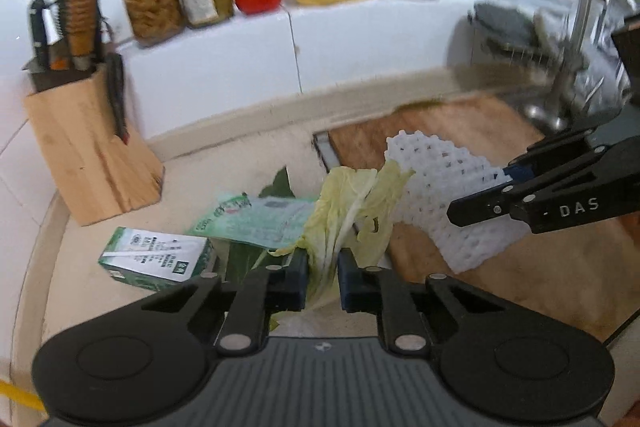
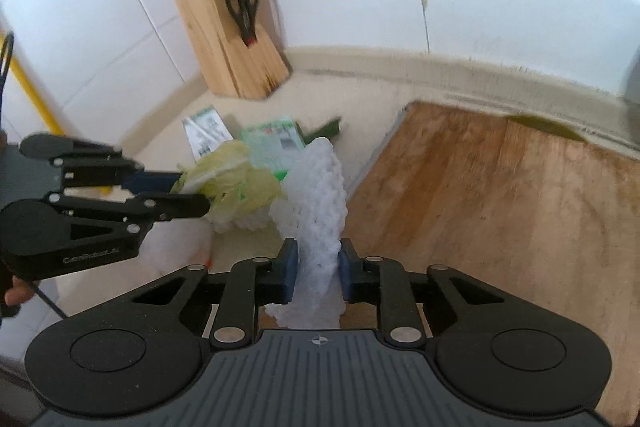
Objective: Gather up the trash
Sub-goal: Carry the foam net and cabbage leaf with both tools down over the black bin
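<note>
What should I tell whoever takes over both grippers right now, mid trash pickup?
Left gripper: fingers shut on the cabbage leaf, lifted off the counter.
Right gripper: fingers shut on the white foam fruit net, held by the cutting board edge.
Still on the countertop: green-and-white carton, green printed packet, dark green leaf under them.
Done: two pieces picked up, neither binned. No bin in view.
Left: drop both, then collect carton, packet and leaf.
</note>
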Demonstrator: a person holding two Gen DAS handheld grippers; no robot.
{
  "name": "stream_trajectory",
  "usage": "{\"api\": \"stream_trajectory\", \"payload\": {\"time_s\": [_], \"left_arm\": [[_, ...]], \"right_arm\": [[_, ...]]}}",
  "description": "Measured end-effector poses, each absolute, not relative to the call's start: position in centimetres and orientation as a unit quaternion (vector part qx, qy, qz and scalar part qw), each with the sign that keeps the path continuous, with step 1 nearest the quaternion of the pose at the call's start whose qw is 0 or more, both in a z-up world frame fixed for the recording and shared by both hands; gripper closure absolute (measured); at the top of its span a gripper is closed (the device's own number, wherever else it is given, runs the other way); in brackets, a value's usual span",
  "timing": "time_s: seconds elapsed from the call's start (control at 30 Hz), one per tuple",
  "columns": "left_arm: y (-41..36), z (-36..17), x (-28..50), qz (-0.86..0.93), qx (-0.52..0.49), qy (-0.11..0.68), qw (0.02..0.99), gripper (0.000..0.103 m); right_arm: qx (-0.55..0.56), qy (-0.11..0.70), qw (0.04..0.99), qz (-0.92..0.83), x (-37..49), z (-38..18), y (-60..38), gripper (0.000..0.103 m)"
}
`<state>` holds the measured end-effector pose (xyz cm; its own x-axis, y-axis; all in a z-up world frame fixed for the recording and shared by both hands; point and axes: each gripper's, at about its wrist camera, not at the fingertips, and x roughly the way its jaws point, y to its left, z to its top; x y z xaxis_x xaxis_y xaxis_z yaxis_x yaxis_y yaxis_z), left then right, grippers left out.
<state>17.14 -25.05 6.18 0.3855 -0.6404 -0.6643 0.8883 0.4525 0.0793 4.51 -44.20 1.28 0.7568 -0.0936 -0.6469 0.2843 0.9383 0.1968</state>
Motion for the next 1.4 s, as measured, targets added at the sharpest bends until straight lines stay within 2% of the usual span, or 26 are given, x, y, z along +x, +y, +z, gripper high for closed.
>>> {"api": "stream_trajectory", "payload": {"time_s": [0.43,0.7,1.4], "left_arm": [[-18.9,10.0,15.1,-0.476,0.102,0.265,0.832,0.094],[-15.6,11.3,13.5,-0.457,0.080,0.244,0.851,0.094],[1.2,10.5,7.9,-0.252,0.001,0.243,0.937,0.094]], "right_arm": [[0.122,0.286,0.945,-0.097,2.3,4.6,-39.5,0.076],[0.108,0.249,0.959,-0.080,1.4,6.8,-36.9,0.076],[0.035,0.281,0.952,0.120,7.1,6.7,-23.1,0.076]]}}
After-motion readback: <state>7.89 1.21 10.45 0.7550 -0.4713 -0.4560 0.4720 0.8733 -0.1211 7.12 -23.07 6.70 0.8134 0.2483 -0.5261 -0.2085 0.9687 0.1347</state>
